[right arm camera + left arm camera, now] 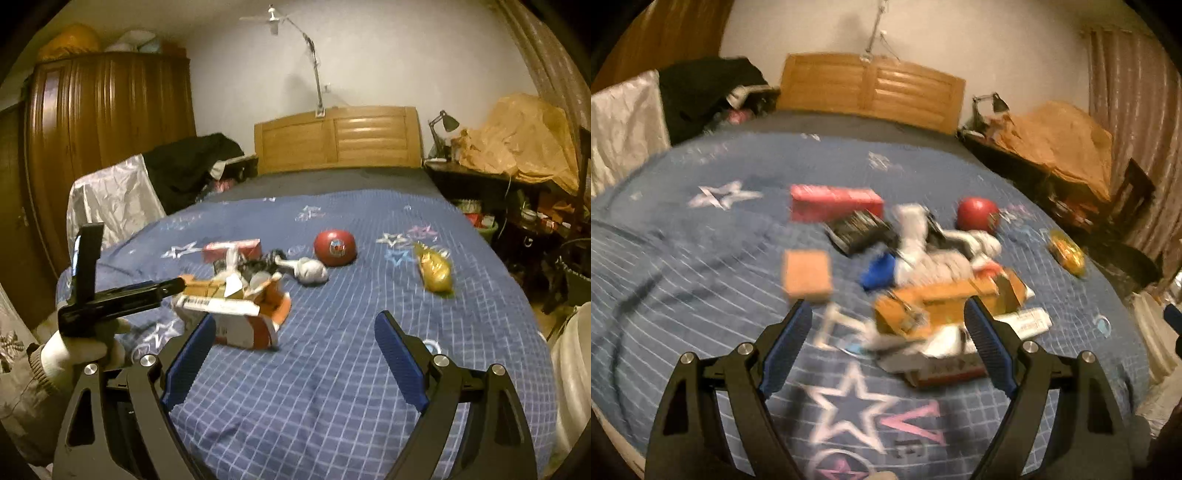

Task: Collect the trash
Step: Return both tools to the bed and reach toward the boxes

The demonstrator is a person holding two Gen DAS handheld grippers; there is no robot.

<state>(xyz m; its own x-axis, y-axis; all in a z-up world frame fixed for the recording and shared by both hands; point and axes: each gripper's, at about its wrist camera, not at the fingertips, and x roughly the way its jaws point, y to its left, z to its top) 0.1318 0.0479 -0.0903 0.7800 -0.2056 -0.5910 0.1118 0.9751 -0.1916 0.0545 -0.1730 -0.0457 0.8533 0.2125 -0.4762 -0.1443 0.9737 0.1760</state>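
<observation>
Gaping empty, left tool (888,321), right tool (295,332); one red ball (335,247) on bed (332,387).

The bed cover (332,369) is blue with thin white lines in squares. It has white and pink stars on it. The ball (335,247) is red with a small round picture. The bag (434,271) is shiny yellow. The torn box (236,314) is orange and white. The flat box (836,203) is red. The small box (807,273) is light brown. A blue thing (879,275) sits by the white paper (916,225). Both grippers (888,332) (295,354) are black with blue pads. The glove (74,350) is white. The headboard (338,138) is light wood. The wardrobe (110,122) is dark brown.
</observation>
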